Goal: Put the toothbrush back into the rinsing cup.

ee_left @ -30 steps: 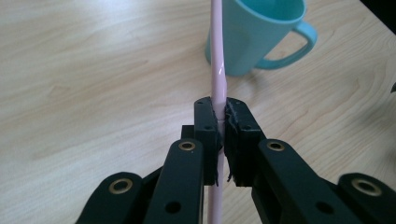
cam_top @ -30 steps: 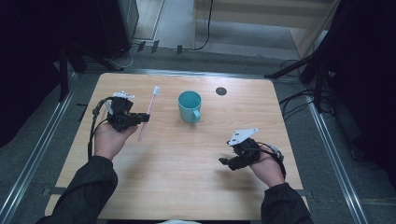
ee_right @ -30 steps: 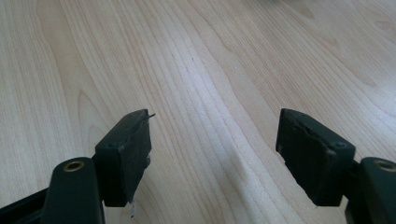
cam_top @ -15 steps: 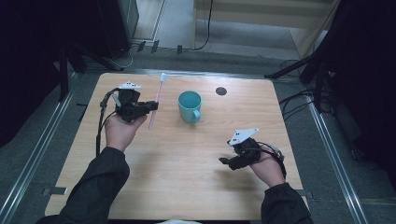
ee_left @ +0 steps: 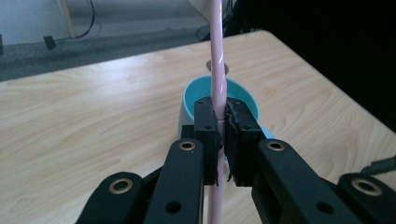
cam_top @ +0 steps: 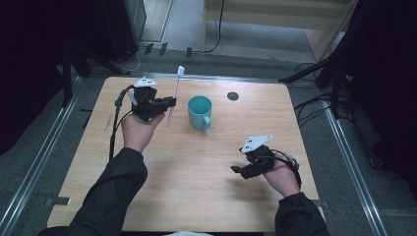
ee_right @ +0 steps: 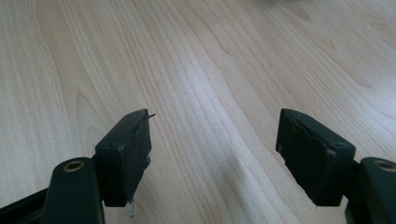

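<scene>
A pink toothbrush (cam_top: 174,96) with a white head stands almost upright in the air, held near its lower end by my left gripper (cam_top: 169,103), which is shut on it. In the left gripper view the pink handle (ee_left: 217,56) runs up between the two black pads (ee_left: 206,126). Just right of the toothbrush a teal mug (cam_top: 199,111) stands on the wooden table (cam_top: 196,177), and it sits right behind the jaws (ee_left: 189,100). My right gripper (cam_top: 237,169) hovers low over the table's right front, open, with bare wood between its fingers (ee_right: 126,149).
A small dark round hole (cam_top: 233,96) lies in the table top near the back right. Metal rails run along both sides of the table. Cables and stand legs lie on the floor behind it.
My left hand has lifted the toothbrush and carried it right, toward the mug, tipping it more upright. The right hand has stayed put.
</scene>
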